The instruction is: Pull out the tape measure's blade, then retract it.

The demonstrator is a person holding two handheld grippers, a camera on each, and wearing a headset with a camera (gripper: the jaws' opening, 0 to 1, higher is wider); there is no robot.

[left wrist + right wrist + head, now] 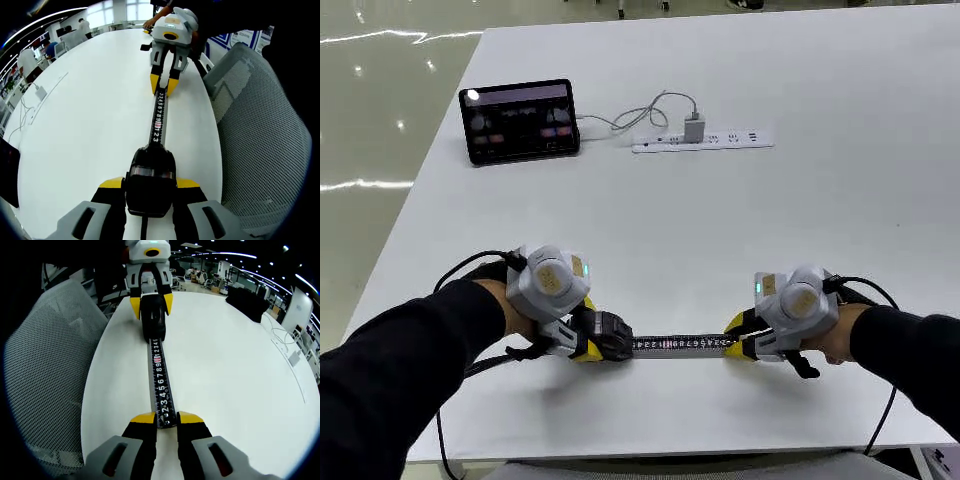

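Your left gripper (pixel 150 183) has its yellow-tipped fingers (pixel 111 183) closed around the tape measure (pixel 151 167). Its case is a chunky, rounded black block with a glossy top face, and it sits low on the white counter (pixel 720 220) near the edge closest to you. In the head view the case is just right of your left hand, pinched on both flanks.

The blade (pixel 159 375) runs out of the case as a narrow, flat, stiff strip. It is pale with black numerals and one red mark, and it lies straight along the counter between your two hands. Your right gripper (pixel 167 418) has its fingers (pixel 143 418) closed on the free end of the blade, one yellow pad on each edge of the strip. Their black shanks widen into grey moulded housings.

The two grippers face each other along the line of the blade, set apart by the drawn-out length. Both are low over the smooth, matte counter top.

Well beyond them, toward the far side of the counter, a dark tablet (pixel 520 120) with a lit screen stands tilted. Beside it is a flat white power strip (pixel 705 141) with a small square charger (pixel 694 128) plugged in, and a thin grey cable (pixel 630 118) loops between the charger and the tablet. At the near edge, a chair back (pixel 260 130) of grey woven mesh curves close against the counter rim.
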